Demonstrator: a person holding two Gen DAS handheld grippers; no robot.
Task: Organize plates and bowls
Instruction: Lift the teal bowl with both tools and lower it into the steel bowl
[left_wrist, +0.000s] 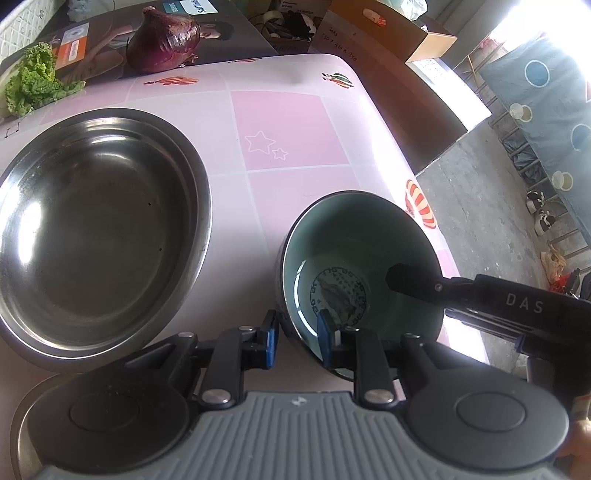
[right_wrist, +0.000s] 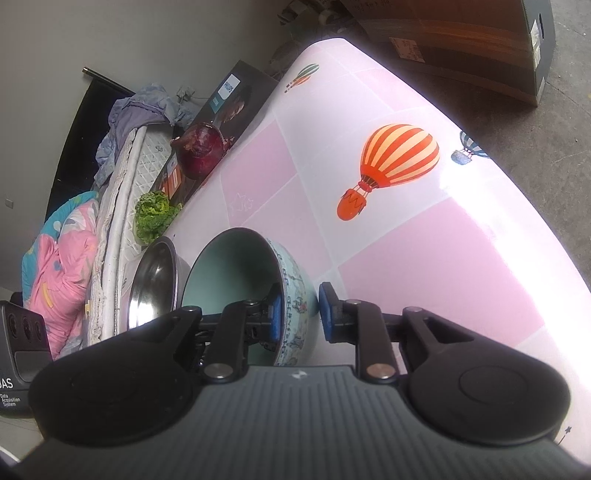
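Two claws straddle one bowl (left_wrist: 360, 269) — both sit across the rim of the teal ceramic bowl on the pink counter (left_wrist: 295, 129), just right of the big steel bowl (left_wrist: 99, 229). Left claw (left_wrist: 297, 341) has one blue pad outside the near wall and one inside; pads look parted around the rim, not clearly pressing, so no firm hold yet as far as I can tell. Right claw (right_wrist: 301, 312) has its left pad inside against the wall and its right pad standing clear of the outer wall — open, holding nothing.

Risks, my judgement:
- Bowl sits near the counter edge on the right side; a nudge from either claw could slide it off onto the floor — ceramic, would break.
- Glazed wall is slick and curved; a thin rim pinch may slip or let the bowl swing and tip when lifted.
- Uneven closing by the two claws could twist the bowl or chip the rim.
- Swinging it left may clang it against the steel bowl, which is close by.
- Dropping it into the steel bowl from height could crack it.
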